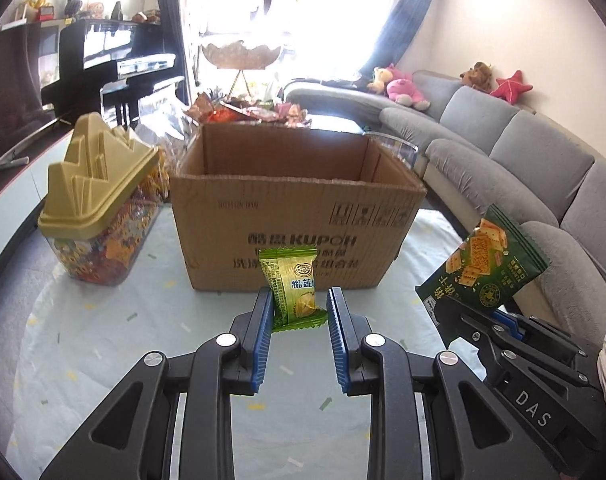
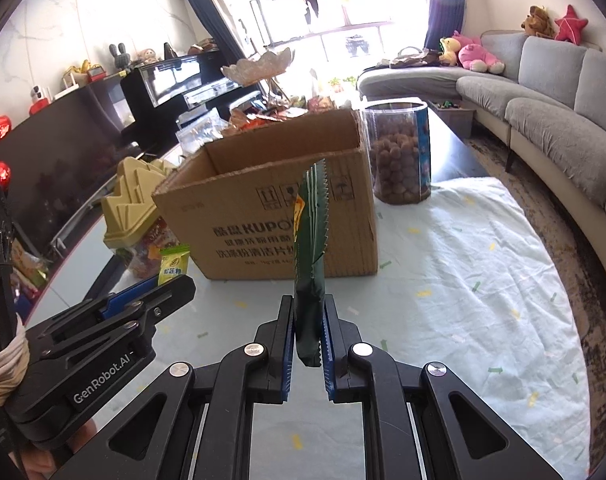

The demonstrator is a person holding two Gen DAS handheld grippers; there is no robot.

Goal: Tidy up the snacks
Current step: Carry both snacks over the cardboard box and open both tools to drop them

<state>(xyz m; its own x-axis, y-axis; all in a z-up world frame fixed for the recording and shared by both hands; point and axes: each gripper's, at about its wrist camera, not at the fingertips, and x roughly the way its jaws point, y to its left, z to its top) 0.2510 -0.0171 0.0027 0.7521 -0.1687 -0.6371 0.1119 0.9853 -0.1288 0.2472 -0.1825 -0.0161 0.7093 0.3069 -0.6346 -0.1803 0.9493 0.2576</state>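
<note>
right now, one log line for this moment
left claw: shut on candy | right claw: shut on cracker pack | box: open, ahead | both snacks off table

Bright window [image 1: 303, 12] with blue curtains [image 1: 403, 12], grey curved sofa [image 1: 523, 152] at right, black piano [image 1: 115, 64] at left.

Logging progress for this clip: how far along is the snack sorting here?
Done: nothing visibly, since the cardboard box's inside is hidden. In hand: the left hand-held gripper pinches a light green candy packet, and the right hand-held gripper is shut on a dark green cracker packet; both are in front of the box, not over it. Left: dropping both in.
</note>
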